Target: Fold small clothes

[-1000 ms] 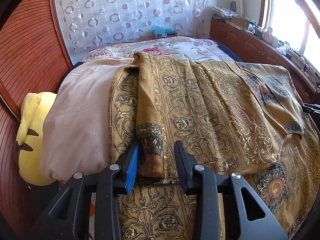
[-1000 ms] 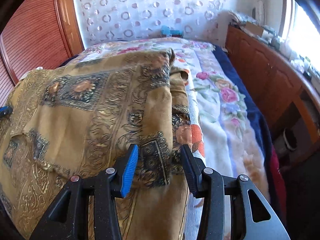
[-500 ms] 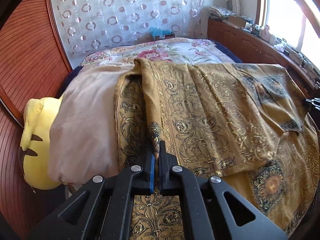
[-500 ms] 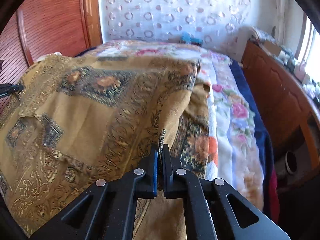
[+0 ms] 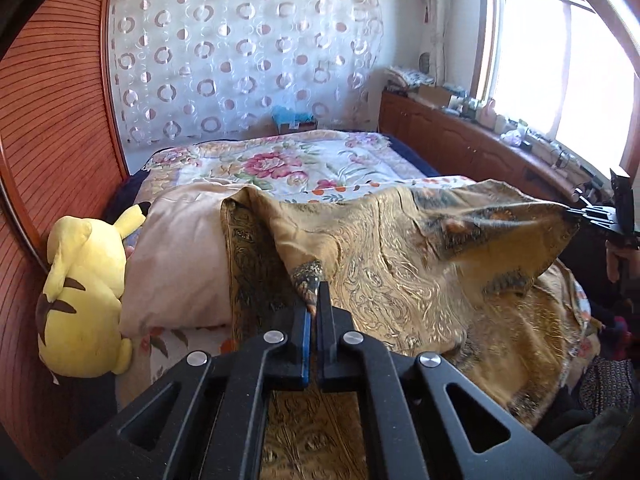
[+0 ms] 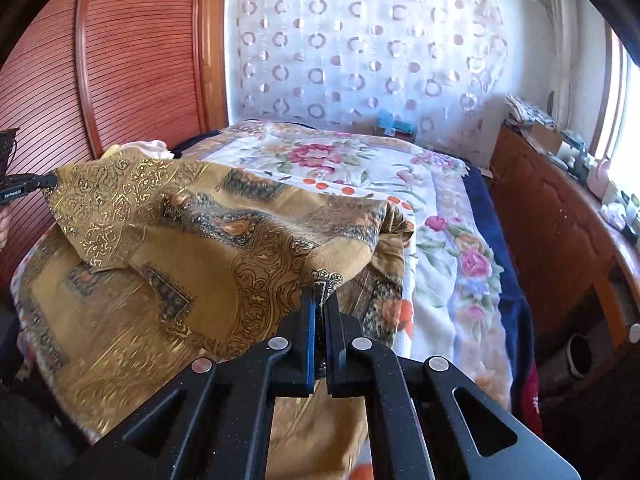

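Left of the left claw [image 5: 313, 300]: yellow plush [image 5: 82, 296] against the wood panel, then a pink pillow [image 5: 180, 256] just beside the cloth's edge. Left claw pinched tight on a corner of the gold cloth [image 5: 400, 264], raised off the bed [image 5: 320, 160]. Cloth spans from this claw rightward to the right claw [image 6: 319, 300], likewise clamped on the opposite corner; the lifted layer sags between them, lower layer lying on the bed beneath.

Judgement: fold in progress, held edge to be carried over to meet the far edge.
- Keep both claws level and well apart so the span stays taut, no sag crease.
- Move both forward together; uneven travel would skew the fold.
- Lay the edge down before releasing; thin patterned cloth looks slippery and may slide back.

Containers: blue box [image 5: 294, 118] far ahead of the claws at the curtain; contents too small to tell. Right of the right claw, a cabinet [image 6: 560, 216] with clutter on top.
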